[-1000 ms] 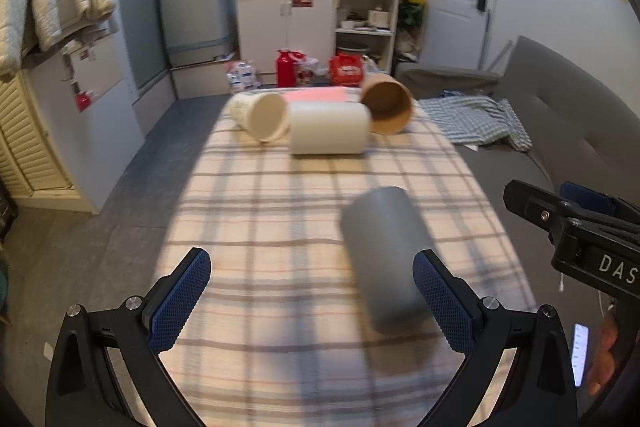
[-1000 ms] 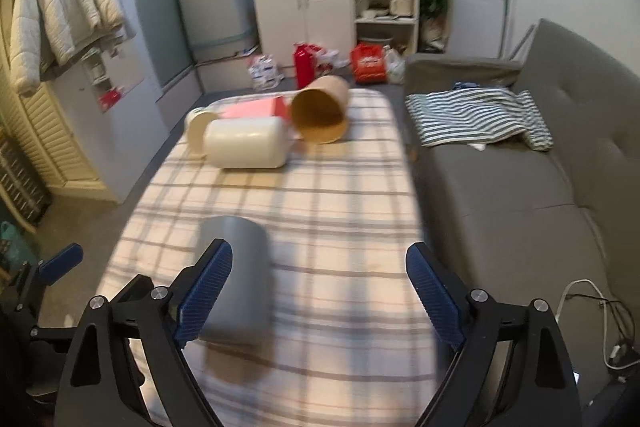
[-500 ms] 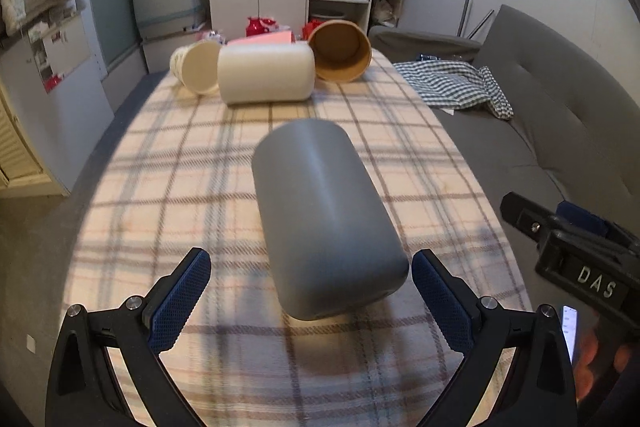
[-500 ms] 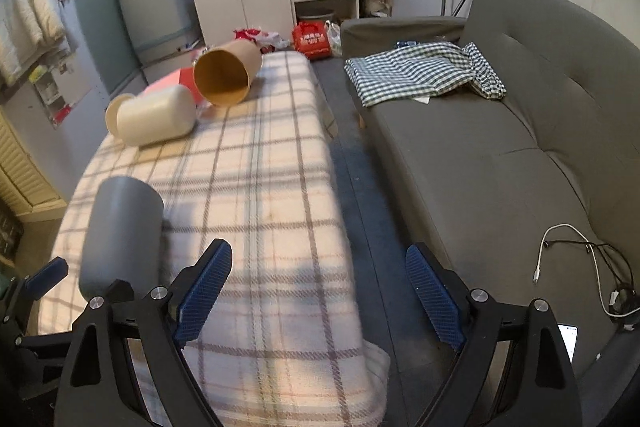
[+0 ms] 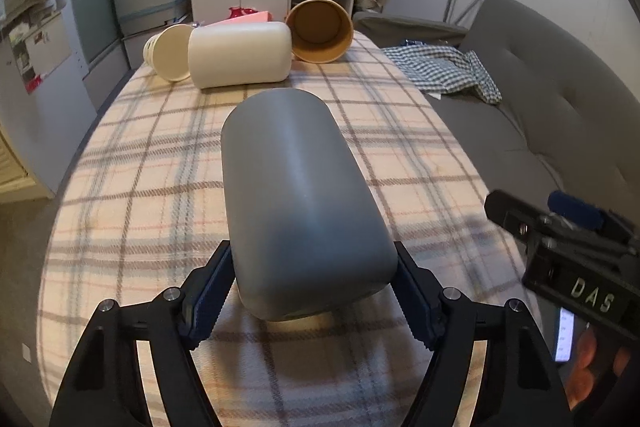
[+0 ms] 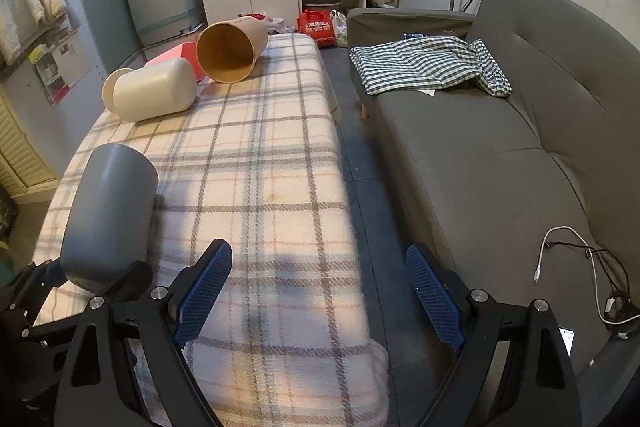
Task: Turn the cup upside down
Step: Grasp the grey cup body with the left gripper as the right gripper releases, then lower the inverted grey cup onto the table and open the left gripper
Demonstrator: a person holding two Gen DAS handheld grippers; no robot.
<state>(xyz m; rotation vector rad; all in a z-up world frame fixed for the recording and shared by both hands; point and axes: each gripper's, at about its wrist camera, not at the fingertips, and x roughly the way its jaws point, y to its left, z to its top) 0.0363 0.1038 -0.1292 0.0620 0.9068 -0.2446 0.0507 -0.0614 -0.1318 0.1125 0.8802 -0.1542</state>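
A grey cup (image 5: 296, 195) lies on its side on the plaid-covered table (image 5: 140, 187), its closed bottom toward me. My left gripper (image 5: 312, 291) is shut on the near end of the grey cup, one blue pad on each side. The cup also shows in the right wrist view (image 6: 108, 215), at the left with the left gripper under it. My right gripper (image 6: 320, 291) is open and empty, over the table's right edge, to the right of the cup.
At the far end of the table lie a cream cup (image 5: 240, 55), a paper cup (image 5: 168, 53) and a brown paper tub (image 5: 320, 31), all on their sides. A grey sofa (image 6: 500, 147) with a checked cloth (image 6: 428, 63) stands right of the table.
My left gripper has moved forward onto the grey cup and closed on it. My right gripper has swung right and stayed open.
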